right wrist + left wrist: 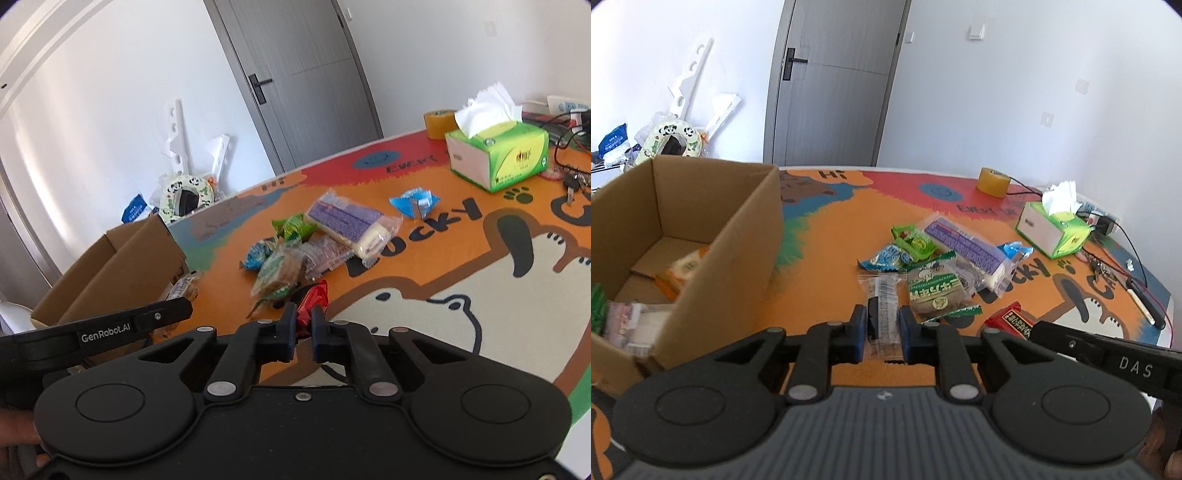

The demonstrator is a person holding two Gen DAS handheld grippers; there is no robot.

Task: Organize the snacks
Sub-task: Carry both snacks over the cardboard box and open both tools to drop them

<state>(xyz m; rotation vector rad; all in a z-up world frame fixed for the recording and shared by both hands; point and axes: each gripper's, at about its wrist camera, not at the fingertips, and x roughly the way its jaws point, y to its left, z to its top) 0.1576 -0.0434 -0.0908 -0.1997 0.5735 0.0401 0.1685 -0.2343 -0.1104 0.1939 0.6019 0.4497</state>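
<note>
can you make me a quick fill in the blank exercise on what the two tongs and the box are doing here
1. The left tongs are shut on a ____ snack packet.
2. The right tongs grip a snack in a ____ wrapper.
3. The cardboard box stands ____ of the snack pile in the left wrist view.
4. White tissue sticks out of the ____ tissue box.

Missing words: clear; red; left; green

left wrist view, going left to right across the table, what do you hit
cardboard box → clear wrapped snack held in the left gripper → purple packet → green tissue box → black pen
</note>
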